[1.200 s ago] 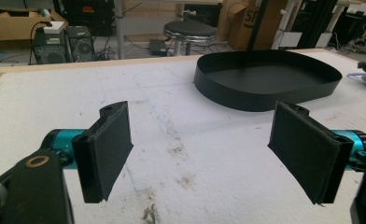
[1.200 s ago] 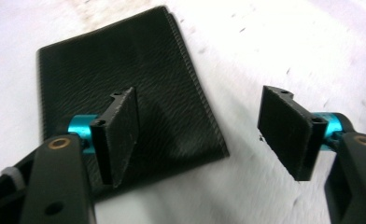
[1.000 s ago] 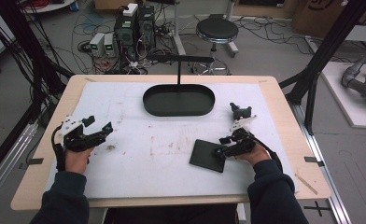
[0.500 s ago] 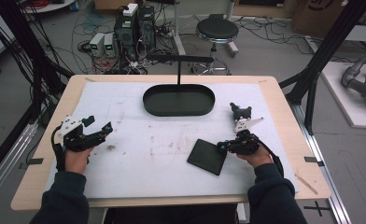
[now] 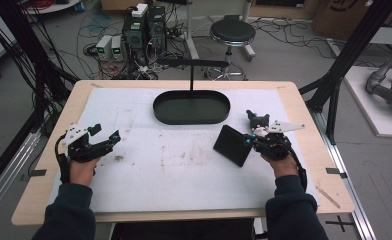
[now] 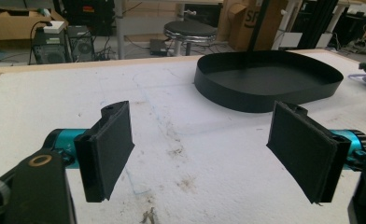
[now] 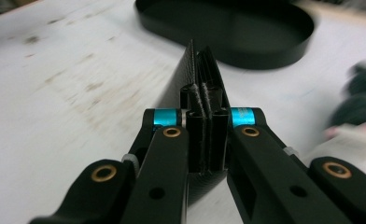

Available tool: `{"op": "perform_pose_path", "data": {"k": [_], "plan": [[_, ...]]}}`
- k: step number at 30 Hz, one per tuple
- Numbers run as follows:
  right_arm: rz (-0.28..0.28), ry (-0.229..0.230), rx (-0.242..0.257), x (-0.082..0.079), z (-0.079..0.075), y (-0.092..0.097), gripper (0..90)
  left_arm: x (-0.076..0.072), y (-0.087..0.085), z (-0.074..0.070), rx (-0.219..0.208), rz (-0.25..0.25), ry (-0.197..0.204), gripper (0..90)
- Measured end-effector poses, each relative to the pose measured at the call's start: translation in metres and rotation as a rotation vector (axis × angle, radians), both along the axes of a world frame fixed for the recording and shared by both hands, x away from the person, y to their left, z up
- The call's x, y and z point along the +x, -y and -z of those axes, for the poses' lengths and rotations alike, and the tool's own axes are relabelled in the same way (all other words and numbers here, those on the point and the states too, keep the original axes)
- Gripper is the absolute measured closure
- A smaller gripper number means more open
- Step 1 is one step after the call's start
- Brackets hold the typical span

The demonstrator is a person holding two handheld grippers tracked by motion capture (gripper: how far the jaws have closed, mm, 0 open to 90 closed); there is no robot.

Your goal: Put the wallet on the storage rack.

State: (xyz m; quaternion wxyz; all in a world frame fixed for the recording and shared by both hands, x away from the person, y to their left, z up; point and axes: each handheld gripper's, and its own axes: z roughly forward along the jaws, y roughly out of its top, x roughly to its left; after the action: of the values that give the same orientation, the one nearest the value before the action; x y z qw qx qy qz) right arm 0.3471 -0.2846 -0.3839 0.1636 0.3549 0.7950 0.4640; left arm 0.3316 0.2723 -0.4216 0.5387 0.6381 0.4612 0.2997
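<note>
A flat black square plate [image 5: 231, 145] hangs tilted above the white mat, right of centre. My right gripper [image 5: 250, 142] is shut on its right edge. In the right gripper view the plate [image 7: 186, 79] stands edge-on, clamped between the two pads of the right gripper [image 7: 204, 128]. My left gripper [image 5: 105, 133] rests low at the left side of the mat with its jaws wide apart. In the left gripper view, nothing lies between the two pads of the left gripper [image 6: 204, 149], only bare stained mat.
A black oval tray [image 5: 160, 111] sits at the back centre of the mat, with a thin black post and crossbar [image 5: 191, 75] rising from it. A small black and white toy [image 5: 258, 122] lies just behind my right hand. The tray's wall [image 6: 265, 100] is ahead of the left gripper.
The plate lay flat on the mat a second ago. The right gripper has shut on its edge and lifted it, and it now hangs tilted and a little farther back. The left hand kept still.
</note>
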Motion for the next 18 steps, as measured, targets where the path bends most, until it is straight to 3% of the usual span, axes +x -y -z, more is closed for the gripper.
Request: {"op": "perform_pose_path", "data": {"k": [3,6,8,10,13,15,18], "plan": [[0.028,0.087,-0.080,-0.006,-0.012,-0.012,90.0,0.000,0.000,0.000,0.001,0.000,0.000,21.9],[-0.028,0.076,-0.139,-0.005,-0.011,-0.027,90.0,0.001,0.000,0.000,0.001,0.001,-0.001,22.0],[-0.038,0.070,-0.140,-0.005,-0.009,-0.030,90.0,0.000,0.000,0.000,0.000,0.000,-0.001,22.1],[-0.053,0.039,-0.095,-0.004,-0.006,-0.032,90.0,0.000,0.000,0.000,0.001,0.000,0.000,22.1],[-0.075,0.036,-0.079,-0.005,-0.006,-0.032,90.0,-0.001,-0.001,0.000,0.003,0.000,-0.003,22.1],[-0.118,0.027,-0.060,-0.007,-0.005,-0.034,90.0,-0.001,-0.001,0.000,-0.003,-0.003,0.000,22.0],[-0.145,0.034,-0.074,-0.011,-0.003,-0.038,89.9,-0.001,-0.002,0.000,0.000,-0.005,-0.002,22.1]]}}
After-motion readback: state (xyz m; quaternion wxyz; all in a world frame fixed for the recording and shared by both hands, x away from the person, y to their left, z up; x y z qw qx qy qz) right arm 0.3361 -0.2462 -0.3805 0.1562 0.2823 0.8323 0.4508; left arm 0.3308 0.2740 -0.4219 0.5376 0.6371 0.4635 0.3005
